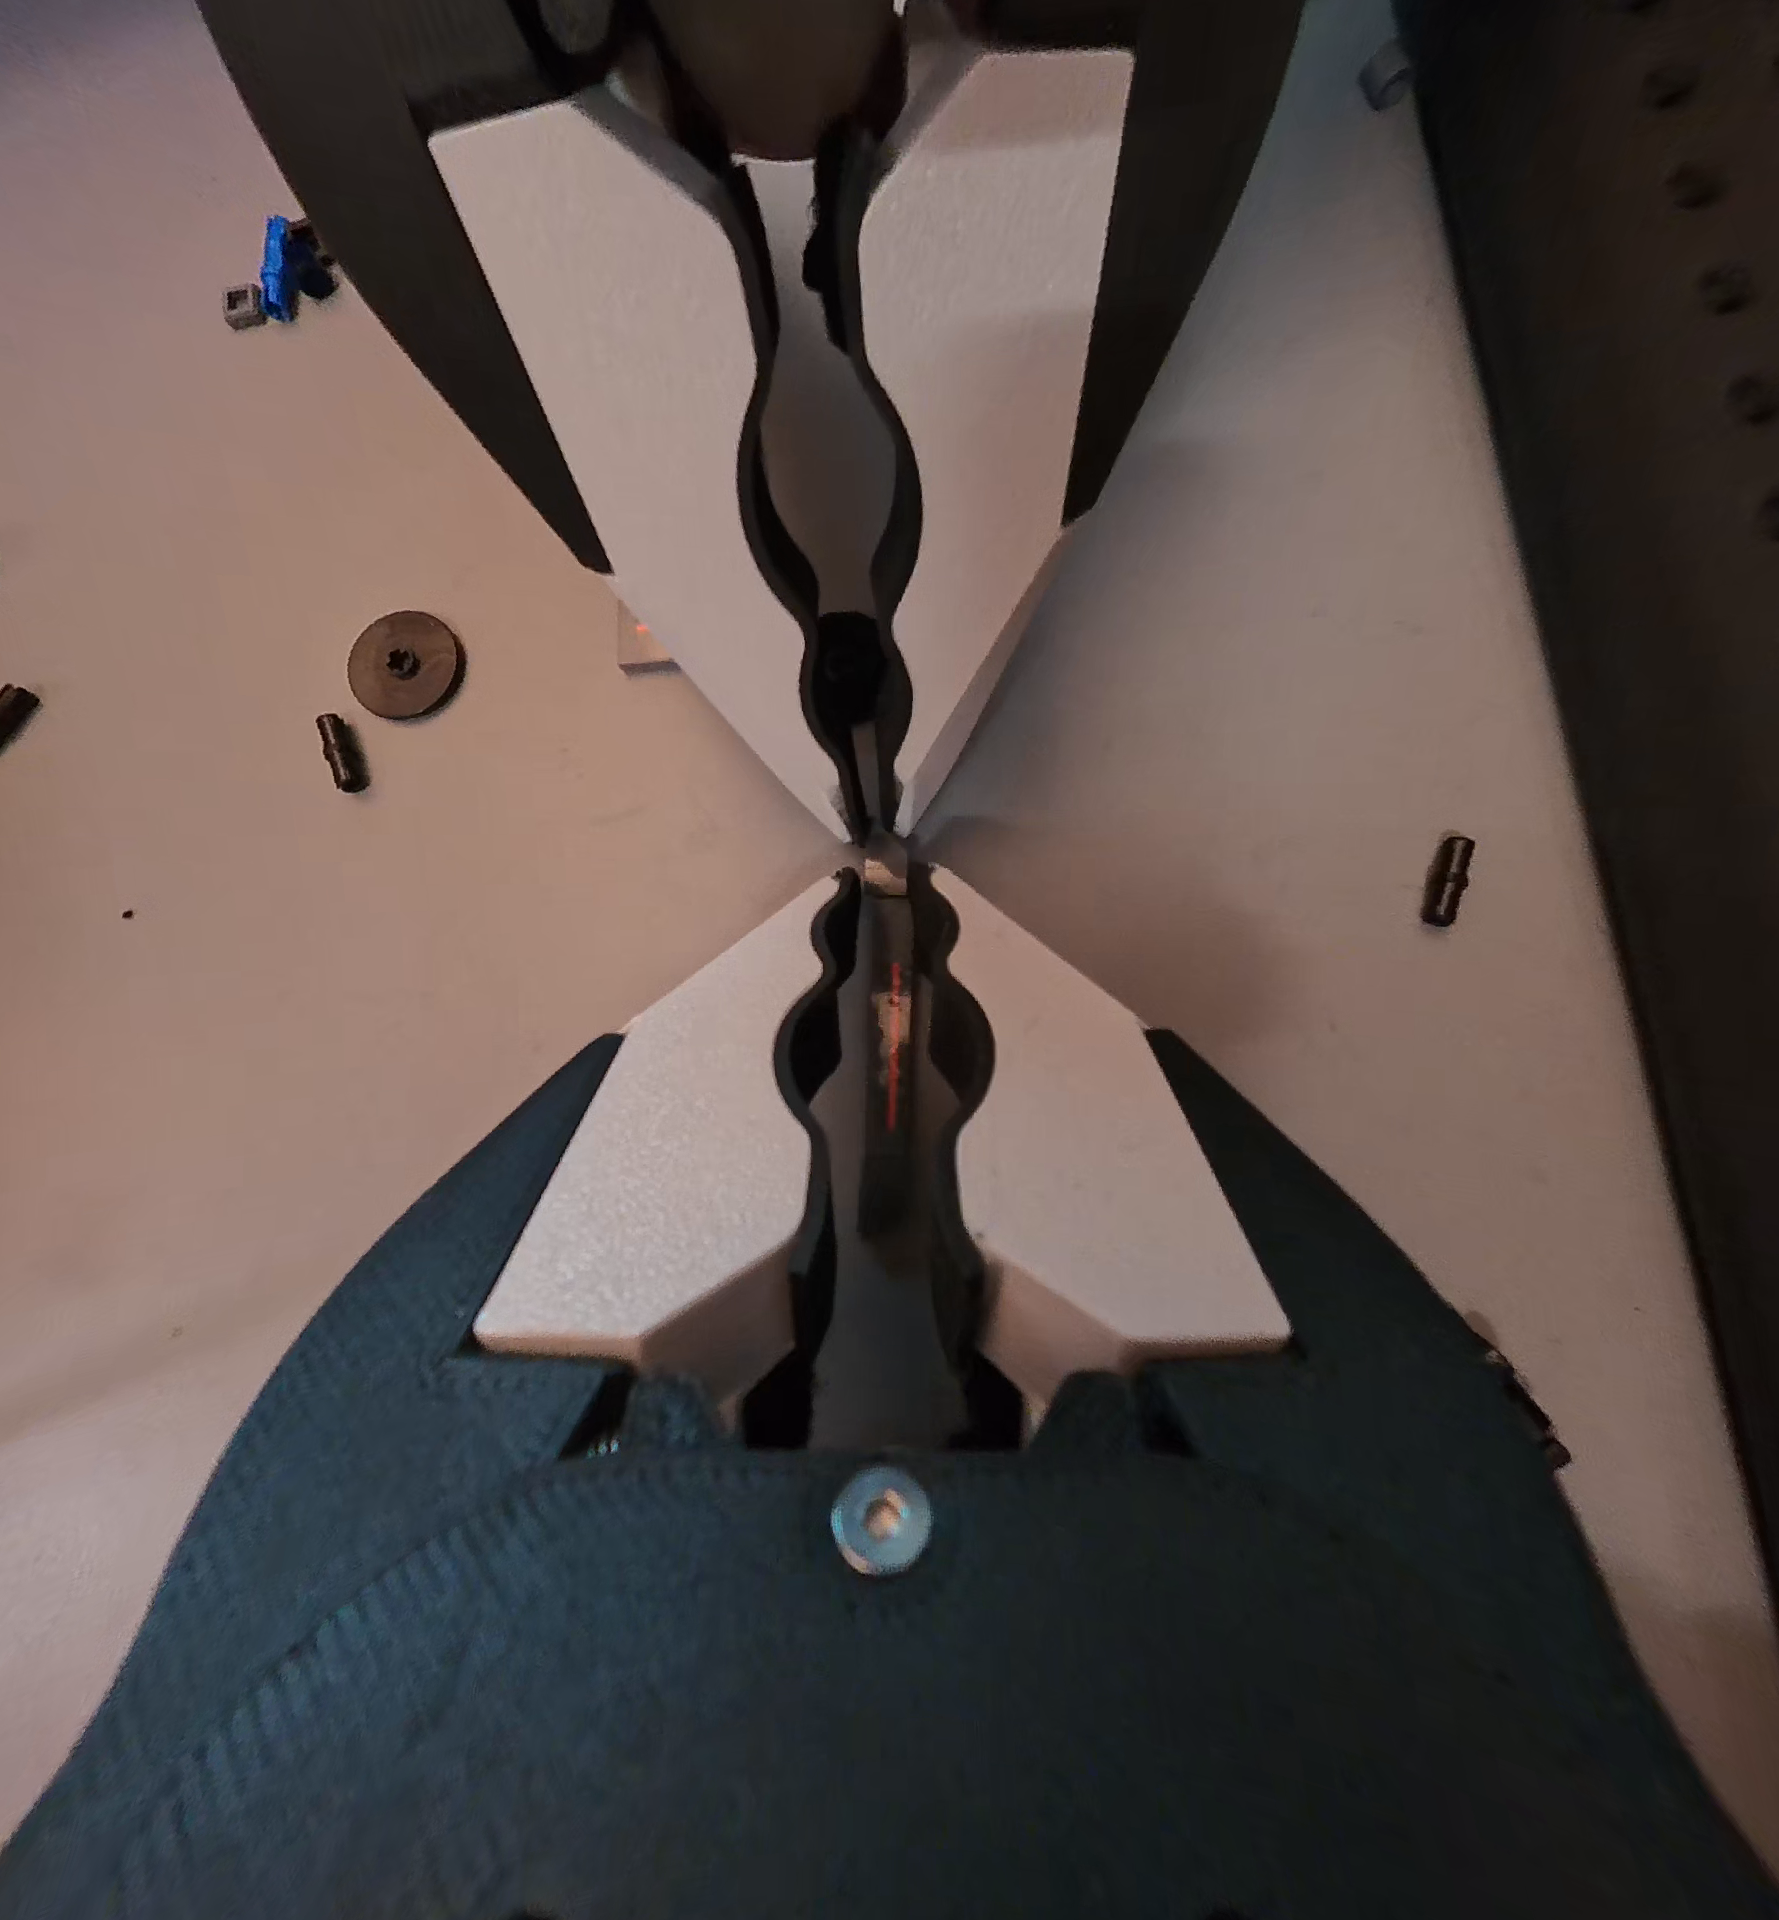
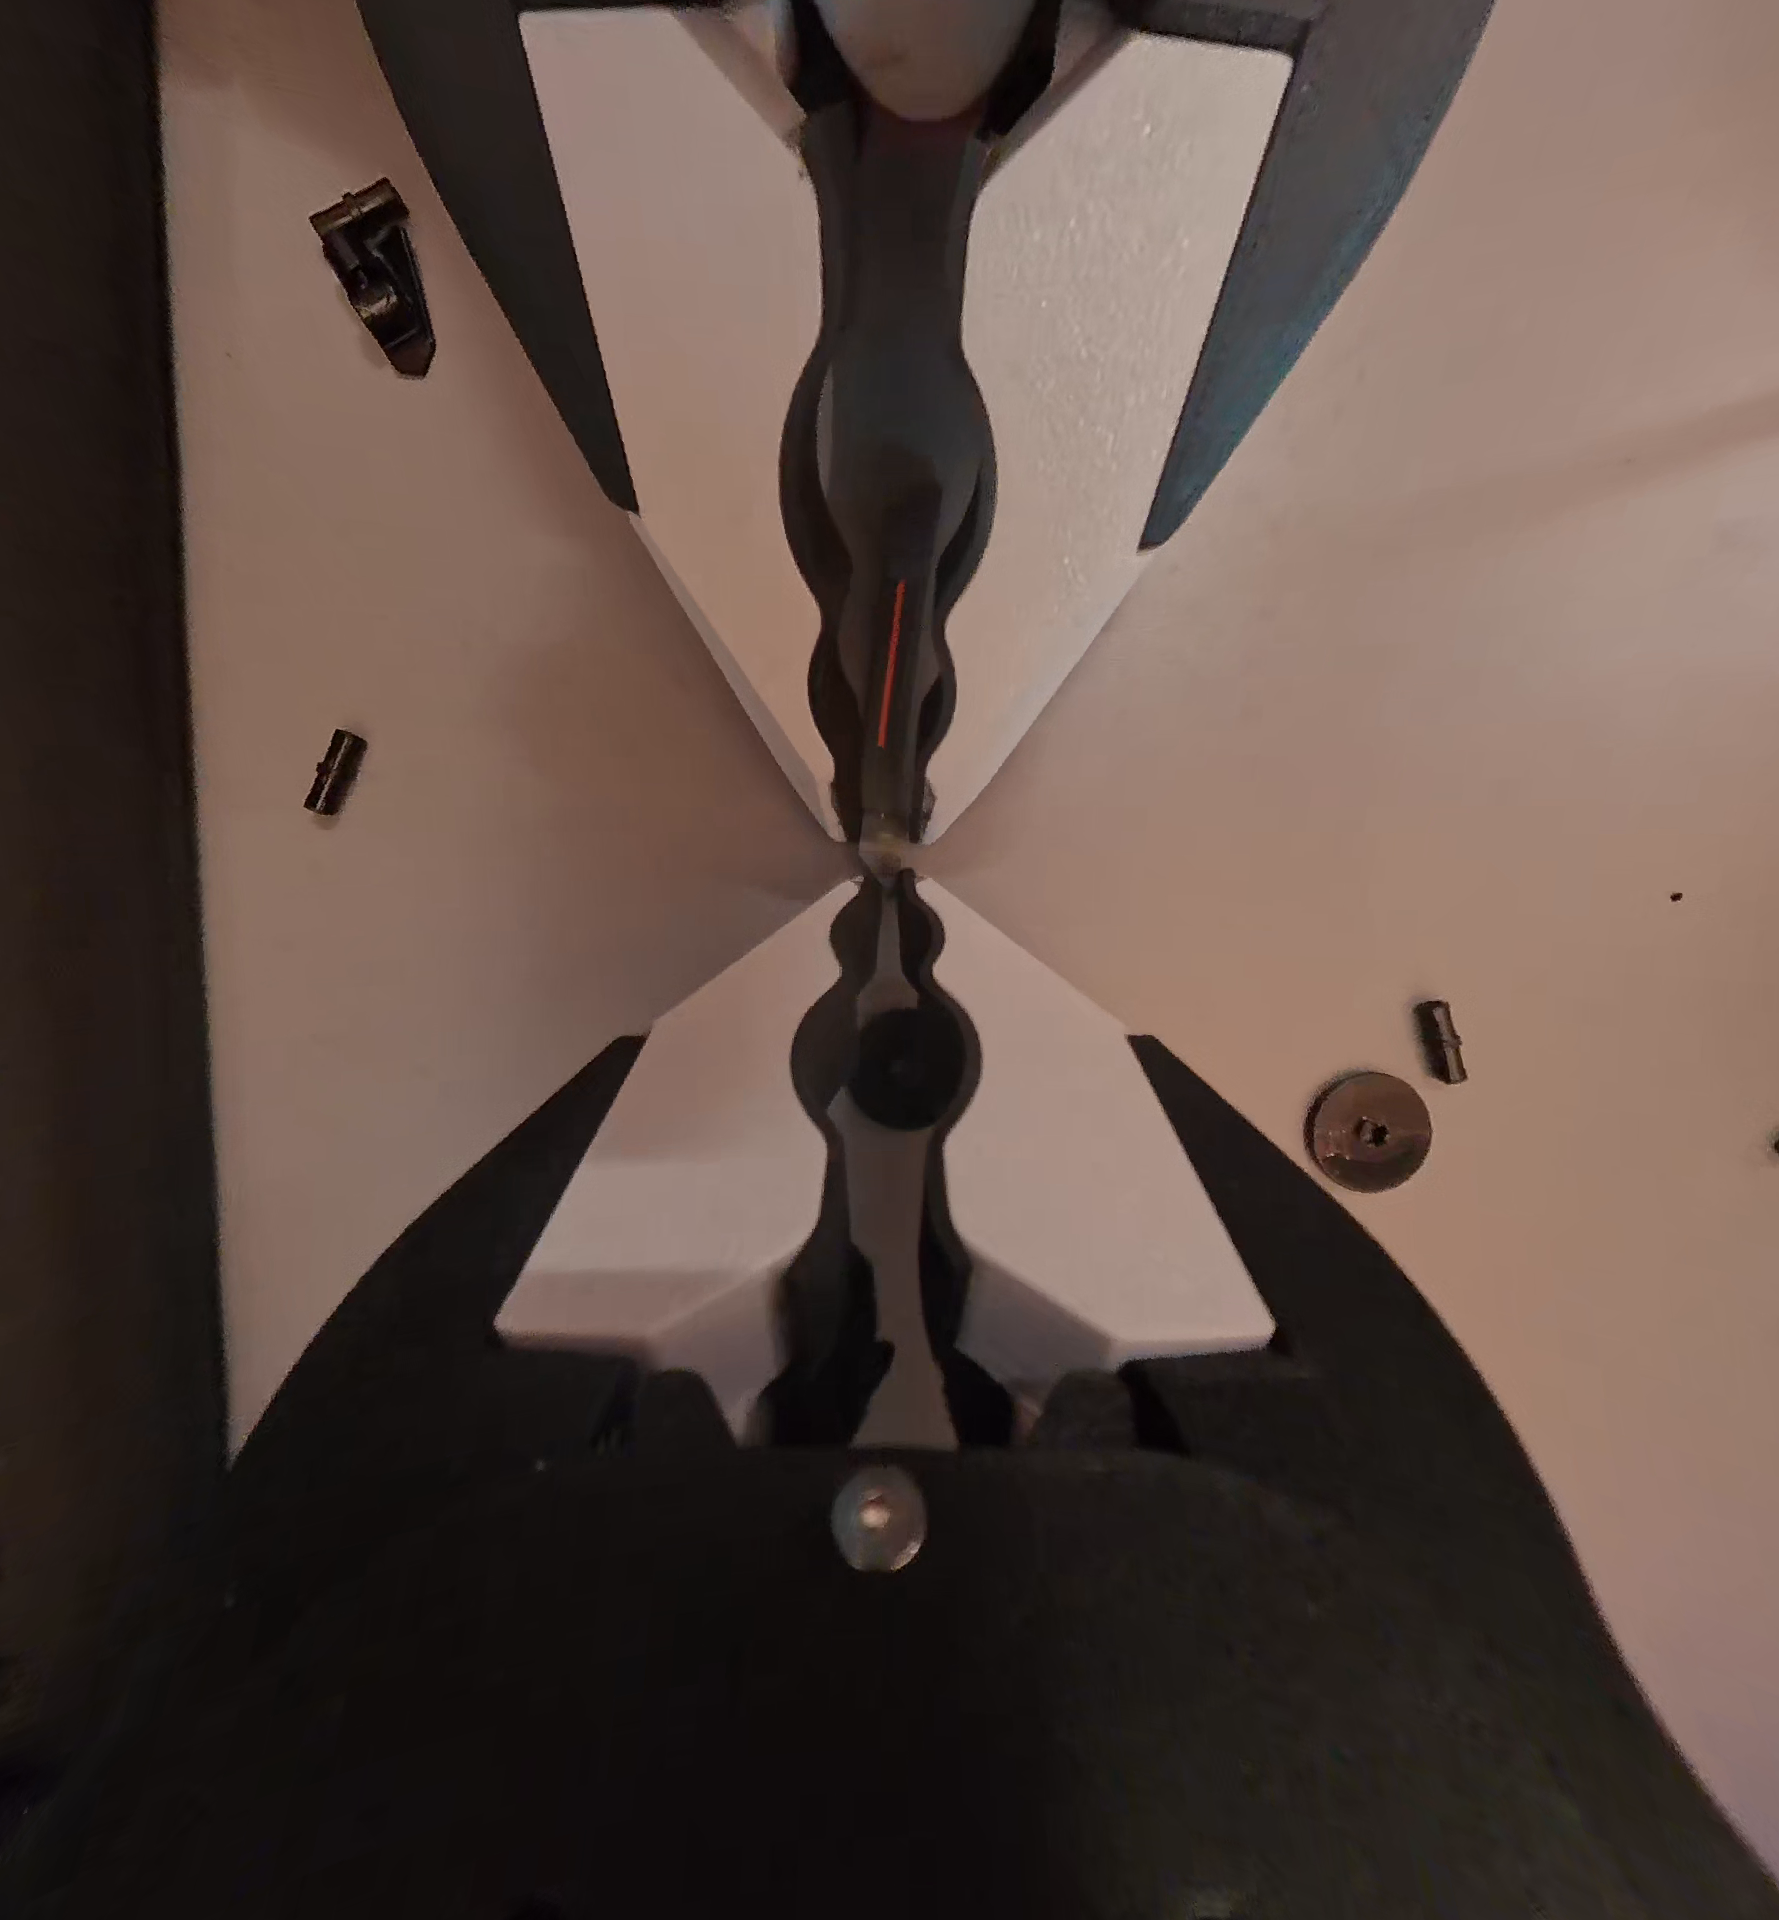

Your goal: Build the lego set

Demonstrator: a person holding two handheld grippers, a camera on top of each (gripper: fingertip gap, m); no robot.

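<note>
Lego strip (image 1: 887, 1049), black with a red line, meets a black pin (image 1: 845, 665) tip to tip above the white table (image 1: 241, 1039).
Left gripper (image 1: 883, 883) is clamped on the strip, right gripper (image 2: 883, 883) on the pin; spare pins (image 1: 343, 753) lie scattered.

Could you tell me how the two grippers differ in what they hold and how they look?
The left gripper has a teal body; the right gripper has a black one. The left is shut on a dark flat piece with a red line; the right is shut on a black round-ended piece. Both have white fingers, are closed, and meet tip to tip above the white table.
</note>
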